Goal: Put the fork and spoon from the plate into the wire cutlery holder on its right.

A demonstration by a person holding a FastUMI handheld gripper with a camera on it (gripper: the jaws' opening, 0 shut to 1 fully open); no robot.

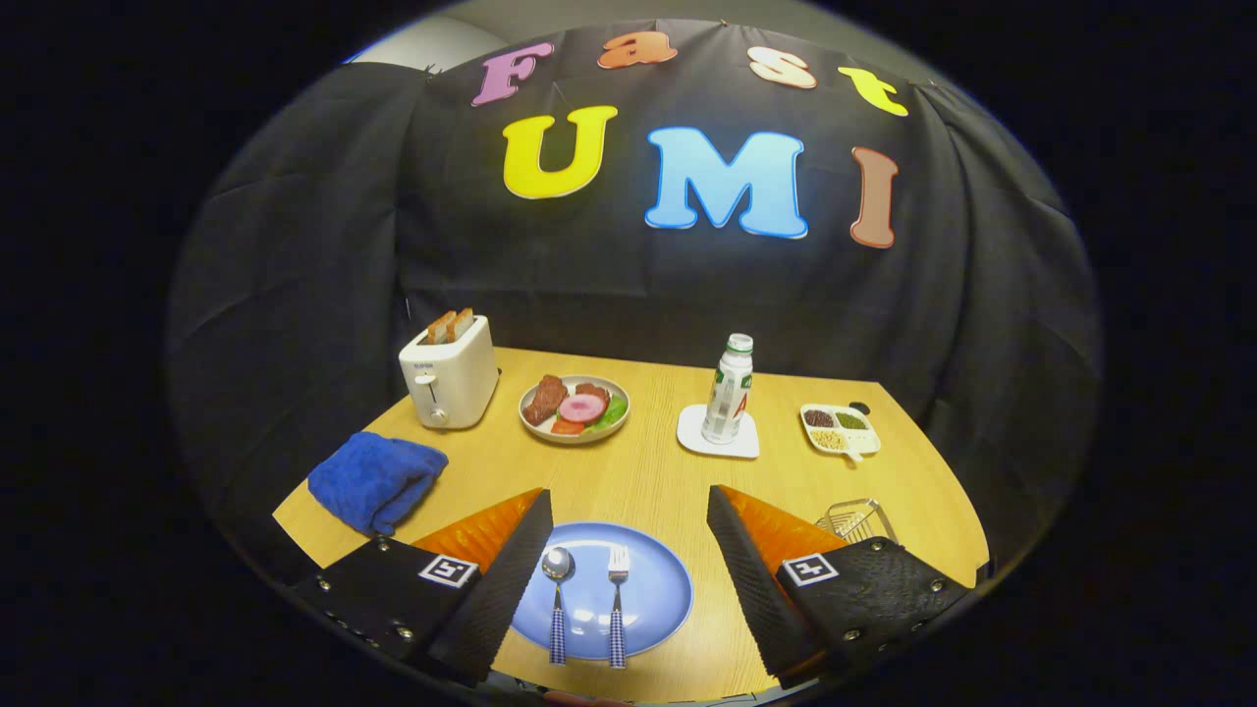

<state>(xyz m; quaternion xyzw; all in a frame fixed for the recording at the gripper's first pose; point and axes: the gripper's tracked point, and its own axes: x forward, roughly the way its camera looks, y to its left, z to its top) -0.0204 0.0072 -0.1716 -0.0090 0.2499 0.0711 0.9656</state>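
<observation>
Gripper [628,550] wide open, holding nothing; spoon [558,601] & fork [618,601] lie between its 2 fingers, handles pointing back toward it.

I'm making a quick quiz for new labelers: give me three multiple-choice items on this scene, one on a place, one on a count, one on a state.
1. Where do the fork and spoon lie?
A. In the holder
B. On the blue plate
C. On the towel

2. How many toast slices stick up from the toaster?
A. Two
B. None
C. Four

3. How stands the gripper?
A. Shut on the fork
B. Shut on the spoon
C. Open

Answers:
1 B, both rest side by side on the plate, between the jaws.
2 A, two slices show in its top.
3 C, the jaws stand wide apart, holding nothing; the holder has no cutlery in view.
</observation>
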